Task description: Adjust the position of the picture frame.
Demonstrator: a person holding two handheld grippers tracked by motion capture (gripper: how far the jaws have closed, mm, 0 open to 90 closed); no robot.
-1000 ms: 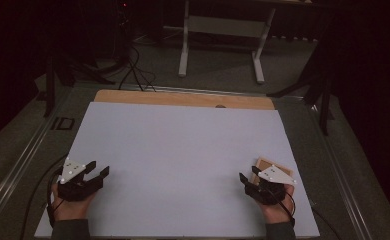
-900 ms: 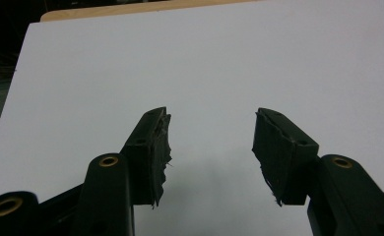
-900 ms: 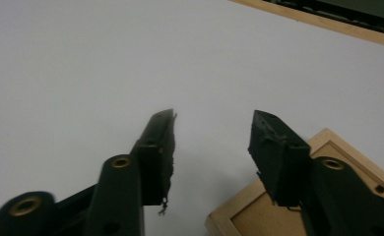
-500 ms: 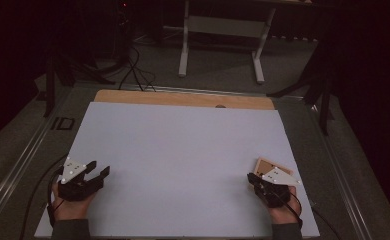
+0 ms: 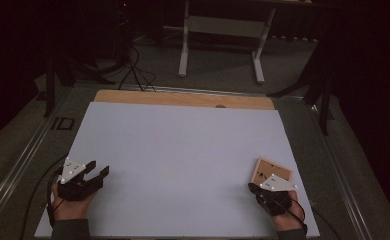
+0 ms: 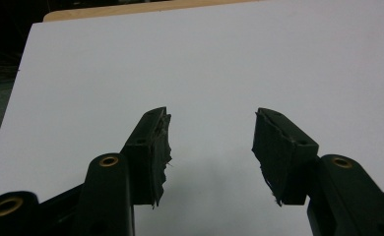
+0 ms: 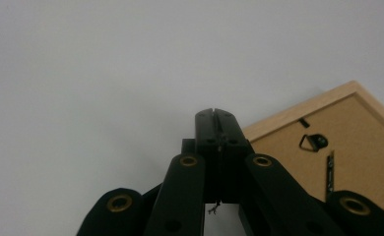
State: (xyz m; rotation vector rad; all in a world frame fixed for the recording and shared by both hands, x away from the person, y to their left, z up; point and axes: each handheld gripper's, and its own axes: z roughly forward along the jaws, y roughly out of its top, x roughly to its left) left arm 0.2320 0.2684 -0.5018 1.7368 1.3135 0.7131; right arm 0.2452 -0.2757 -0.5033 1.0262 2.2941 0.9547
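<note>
A small wooden picture frame (image 5: 270, 167) lies back side up on the white tabletop (image 5: 183, 150) at the near right. Its metal hanger and brown backing show in the right gripper view (image 7: 347, 132). My right gripper (image 5: 253, 186) rests just beside the frame's near left corner, jaws shut with nothing between them (image 7: 214, 114). The frame lies to the right of those jaws, not in them. At the near left my left gripper (image 5: 98, 168) rests on the tabletop, open. Bare white surface shows between its torn black pads (image 6: 211, 114).
A light wooden strip (image 5: 183, 98) runs along the table's far edge. Beyond it on the dark floor stand a white table frame (image 5: 185, 45) and some cables (image 5: 133, 65). Metal rails (image 5: 28, 145) run along the table's left and right sides.
The right gripper's jaws have closed, with nothing between them, and the right hand has shifted slightly toward the near edge. The left gripper has stayed still and open.
</note>
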